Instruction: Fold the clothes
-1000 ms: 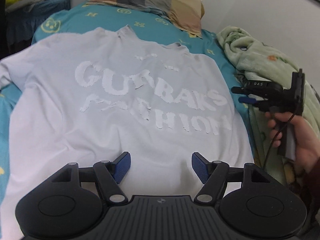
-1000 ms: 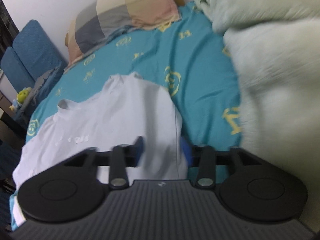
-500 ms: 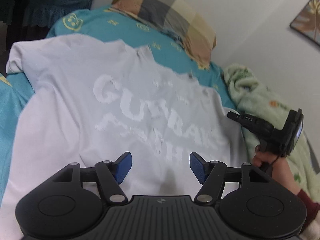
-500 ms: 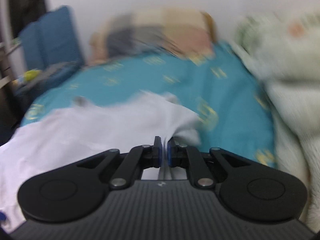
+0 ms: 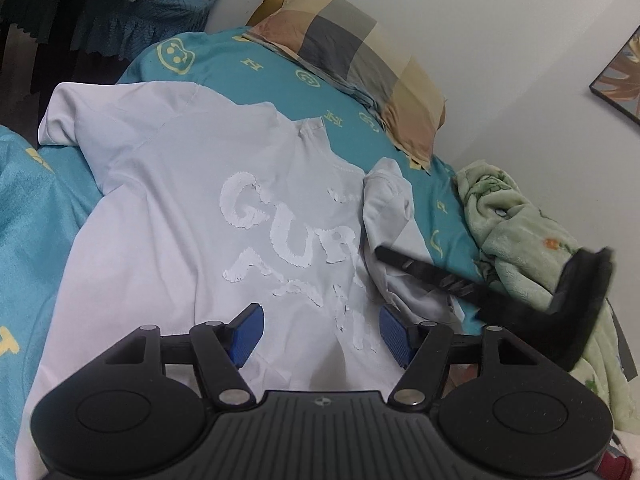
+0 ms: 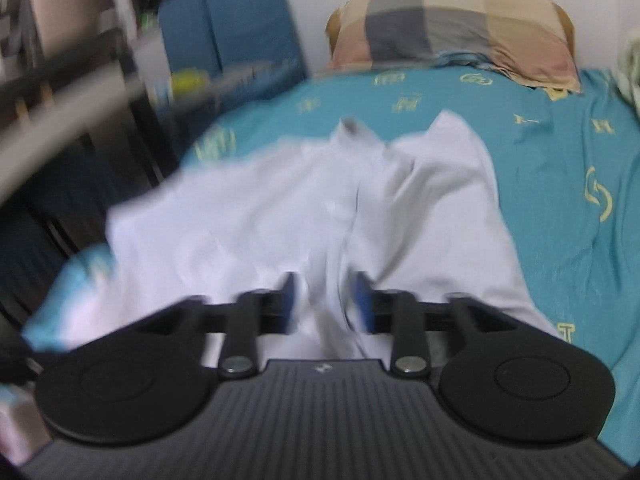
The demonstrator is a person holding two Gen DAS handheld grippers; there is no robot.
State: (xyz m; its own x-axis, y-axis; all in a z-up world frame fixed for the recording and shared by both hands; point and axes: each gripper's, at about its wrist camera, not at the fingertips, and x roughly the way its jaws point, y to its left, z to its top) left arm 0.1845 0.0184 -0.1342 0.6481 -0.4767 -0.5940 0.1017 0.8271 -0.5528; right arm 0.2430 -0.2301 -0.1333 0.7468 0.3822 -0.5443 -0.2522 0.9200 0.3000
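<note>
One sleeve [image 5: 386, 200] of the white T-shirt [image 5: 200, 208] had come over since the second before: then the whole raised "GURBAKS" lettering [image 5: 288, 236] lay bare across the spread shirt, and now that sleeve lay doubled onto the shirt's own right-hand side, covering the end of the word. The shirt itself lay flat on the teal bedsheet [image 5: 24, 208], collar toward the checked pillow [image 5: 360, 52], with the opposite sleeve stretched out flat toward the edge of the bed. The right gripper [image 6: 326, 300] had been pinched shut on that cloth half a second earlier; at this moment its jaws were opening, a ridge of white fabric between the blue pads [image 6: 288, 294] but apparently no longer squeezed, though the blur in its own view left that short of certain. From the left wrist view it showed as a dark smear beside the folded sleeve, near the green fleece blanket [image 5: 516, 232]. The left gripper [image 5: 320, 330] hovered over the lower hem with its jaws well apart and nothing between them, little altered from before. Judged from this, the first side fold had just been laid down and released, and the other sleeve was likely next to be folded.
</note>
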